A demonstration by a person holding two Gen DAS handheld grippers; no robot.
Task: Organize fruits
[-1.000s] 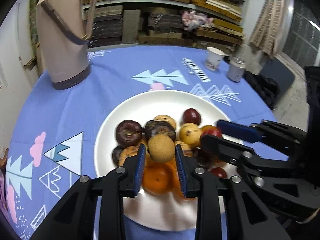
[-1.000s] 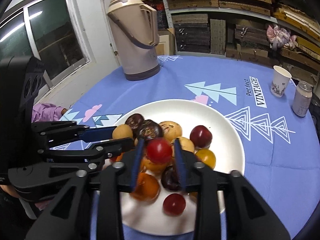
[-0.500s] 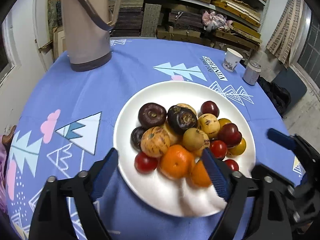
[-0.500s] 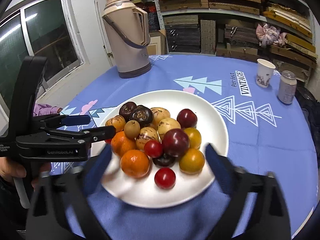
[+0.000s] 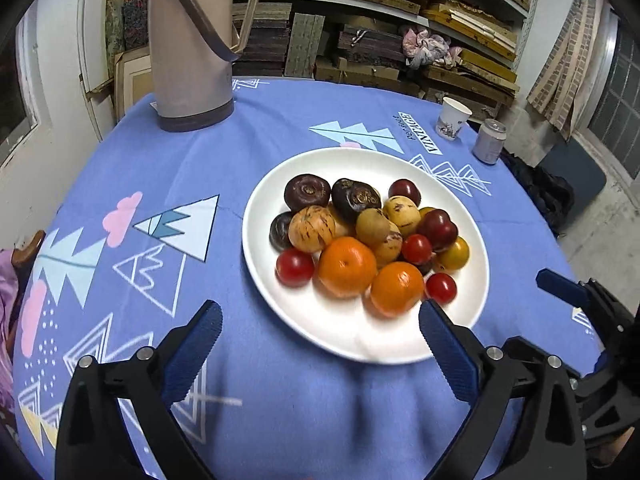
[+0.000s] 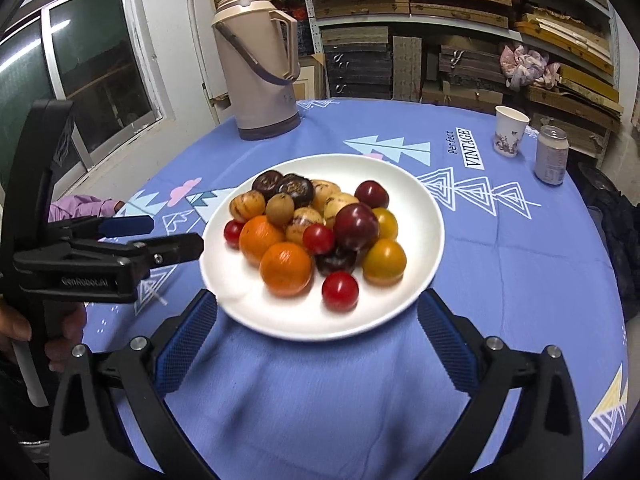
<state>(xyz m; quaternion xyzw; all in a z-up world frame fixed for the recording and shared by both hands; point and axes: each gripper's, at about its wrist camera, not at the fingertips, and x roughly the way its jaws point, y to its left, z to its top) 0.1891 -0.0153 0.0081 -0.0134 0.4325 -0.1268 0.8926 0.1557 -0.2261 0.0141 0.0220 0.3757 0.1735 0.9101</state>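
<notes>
A white plate sits on the table, which is covered by a blue cloth printed with trees and triangles. The fruits lie heaped together in the middle of the plate: two oranges at the near side, small red ones around them, dark purple ones at the far side, and speckled tan and yellow ones between.

The left gripper hangs at the near rim of the plate with its blue-padded fingers opening, already spread wide and empty; one finger is over the cloth beside the plate, the other over the plate's near edge. The right gripper also hangs at the near rim of the plate, its fingers wide apart with nothing between them.

Beyond the plate stands a beige thermos jug near the table's far edge. Also beyond the plate, toward the other side, a paper cup and a drink can stand just beside each other.
</notes>
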